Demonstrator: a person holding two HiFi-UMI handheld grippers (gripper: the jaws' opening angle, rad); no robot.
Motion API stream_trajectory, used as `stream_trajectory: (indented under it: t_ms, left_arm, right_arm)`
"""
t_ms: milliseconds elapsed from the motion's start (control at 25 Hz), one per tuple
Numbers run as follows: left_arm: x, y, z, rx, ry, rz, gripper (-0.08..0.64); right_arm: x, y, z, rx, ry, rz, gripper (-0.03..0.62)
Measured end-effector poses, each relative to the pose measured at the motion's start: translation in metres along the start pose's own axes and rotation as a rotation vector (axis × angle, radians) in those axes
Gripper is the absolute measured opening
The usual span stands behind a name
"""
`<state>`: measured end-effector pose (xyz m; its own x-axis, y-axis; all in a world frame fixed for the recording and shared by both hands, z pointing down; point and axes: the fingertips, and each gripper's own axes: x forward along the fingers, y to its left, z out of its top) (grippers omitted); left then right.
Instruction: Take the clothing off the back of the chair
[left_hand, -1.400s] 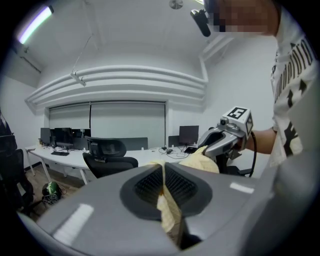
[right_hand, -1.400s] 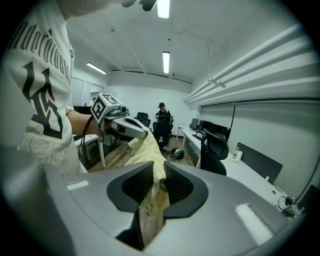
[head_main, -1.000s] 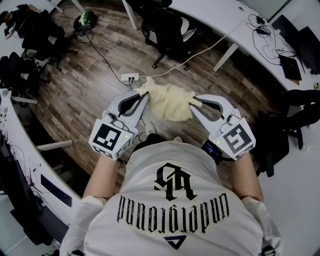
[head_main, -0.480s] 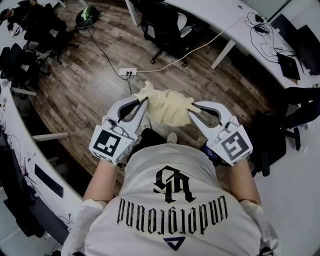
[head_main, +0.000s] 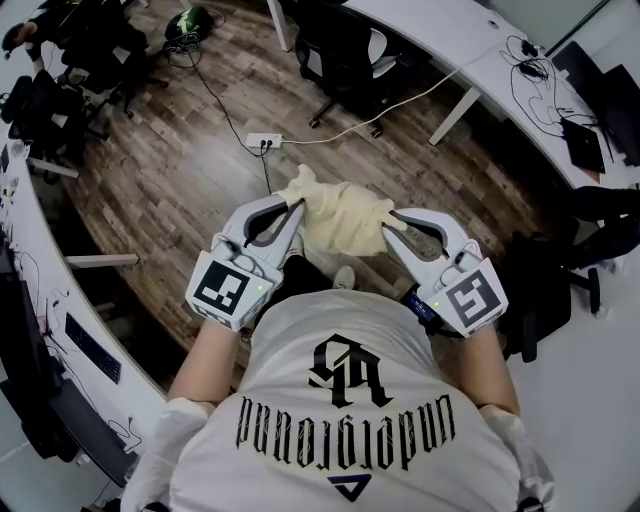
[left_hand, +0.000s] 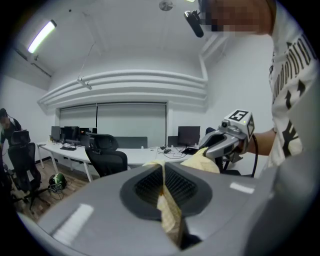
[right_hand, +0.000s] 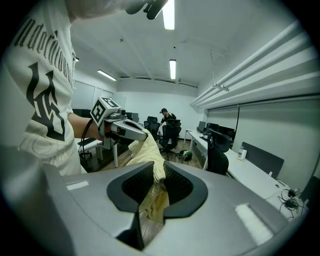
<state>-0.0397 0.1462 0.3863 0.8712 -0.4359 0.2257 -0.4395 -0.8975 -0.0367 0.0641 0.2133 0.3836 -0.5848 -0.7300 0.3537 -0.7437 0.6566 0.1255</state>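
A cream piece of clothing (head_main: 340, 215) hangs bunched in the air above the wooden floor, stretched between my two grippers. My left gripper (head_main: 298, 206) is shut on its left end, and the fabric (left_hand: 169, 212) shows pinched between the jaws in the left gripper view. My right gripper (head_main: 386, 222) is shut on the right end, with a thicker fold of cloth (right_hand: 152, 187) between its jaws. Each gripper view shows the other gripper holding the cloth: the right gripper (left_hand: 226, 141) and the left gripper (right_hand: 125, 129). A black office chair (head_main: 345, 50) stands beyond, bare of clothing.
A white power strip (head_main: 265, 141) with cables lies on the floor just past the cloth. White desks (head_main: 470, 60) curve round the back and right, with more chairs (head_main: 45, 110) at the left. A person (right_hand: 165, 116) stands far off in the right gripper view.
Both grippers have drawn the cloth a little away from the power strip and nearer to the person's body. Both grips look unchanged.
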Motion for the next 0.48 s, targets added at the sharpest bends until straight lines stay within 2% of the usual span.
stream_trajectory:
  t_ms: [240, 480]
  left_arm:
    - [-0.004, 0.006, -0.002, -0.017, 0.002, 0.012, 0.057]
    - [0.001, 0.016, -0.001, 0.009, 0.005, 0.015, 0.057]
  right_arm:
    - [0.005, 0.0, 0.002, -0.005, -0.003, 0.005, 0.066]
    - [0.013, -0.005, 0.004, -0.006, -0.004, 0.01, 0.066]
